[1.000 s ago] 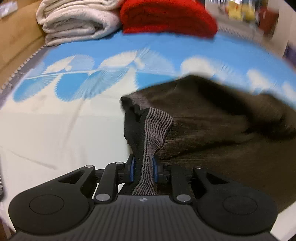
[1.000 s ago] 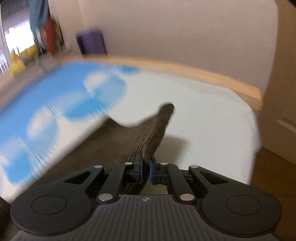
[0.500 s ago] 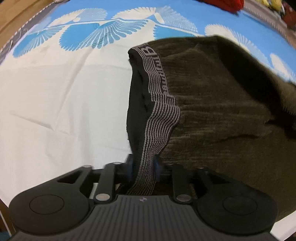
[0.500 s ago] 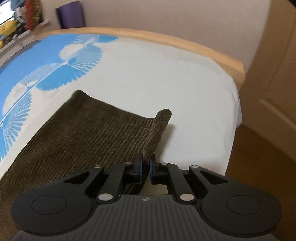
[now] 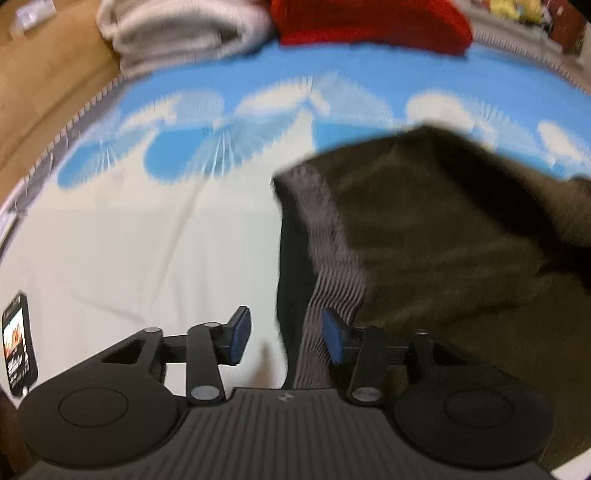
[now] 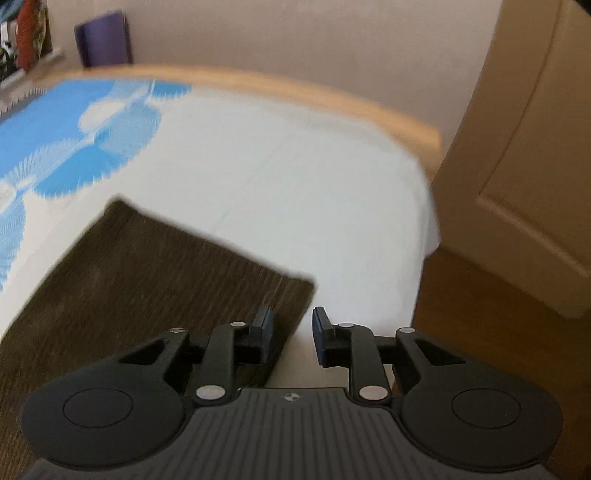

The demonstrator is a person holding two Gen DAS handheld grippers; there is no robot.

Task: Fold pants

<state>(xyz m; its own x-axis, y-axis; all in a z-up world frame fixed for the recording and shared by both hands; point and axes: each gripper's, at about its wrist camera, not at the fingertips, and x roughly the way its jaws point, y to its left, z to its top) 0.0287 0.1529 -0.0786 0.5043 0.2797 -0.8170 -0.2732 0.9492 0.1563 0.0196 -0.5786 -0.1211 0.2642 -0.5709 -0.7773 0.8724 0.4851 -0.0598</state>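
Both tongs are spread apart: left gripper [image 5: 284, 338] over the blurry waistband [image 5: 325, 236], right gripper [image 6: 290, 338] beside the pants [image 6: 147, 266] hem.

Bare bed sheet [image 5: 147, 251] left of pants [image 5: 443, 240] gives free passage. Phone [image 5: 18, 350] sits at near-left edge. Folded towels [image 5: 177, 33] and red blanket [image 5: 369, 18] block far side. Door [image 6: 535, 147] stands close beyond bed's right corner.

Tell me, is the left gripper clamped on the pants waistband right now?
No, the left gripper is open, with the striped waistband loose between its fingers.
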